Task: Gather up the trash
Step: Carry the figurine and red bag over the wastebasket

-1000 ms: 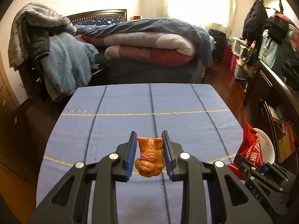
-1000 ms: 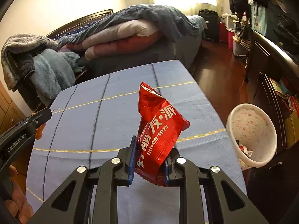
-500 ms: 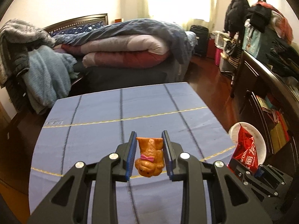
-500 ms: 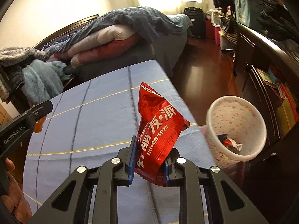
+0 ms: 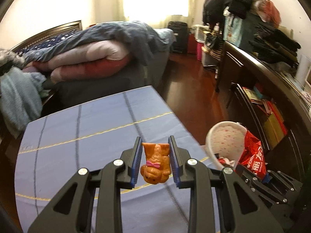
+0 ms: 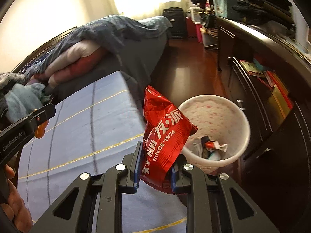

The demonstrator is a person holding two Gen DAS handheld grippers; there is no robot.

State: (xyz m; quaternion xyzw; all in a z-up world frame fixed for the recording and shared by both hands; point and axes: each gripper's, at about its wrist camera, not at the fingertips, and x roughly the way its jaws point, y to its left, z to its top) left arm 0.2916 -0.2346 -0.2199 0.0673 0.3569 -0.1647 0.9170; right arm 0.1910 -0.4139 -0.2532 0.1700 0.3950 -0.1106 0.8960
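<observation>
While the blue tabletop point(image 5: 81, 128) lies bare, a white bin point(image 6: 219, 124) stands off its right edge; above that edge the right gripper point(image 6: 155, 167) clamps a red bag point(image 6: 165, 134), and the left gripper point(image 5: 155, 161) pinches an orange toy point(image 5: 155, 163).

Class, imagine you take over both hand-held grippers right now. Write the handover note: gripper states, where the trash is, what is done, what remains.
Left hand-held gripper: shut on the orange bear-shaped wrapper, above the blue tablecloth.
Right hand-held gripper: shut on the red snack bag, at the table's edge beside the white bin.
Done: both pieces picked up; some trash already lies in the bin.
Left: carry each over the bin and release.
</observation>
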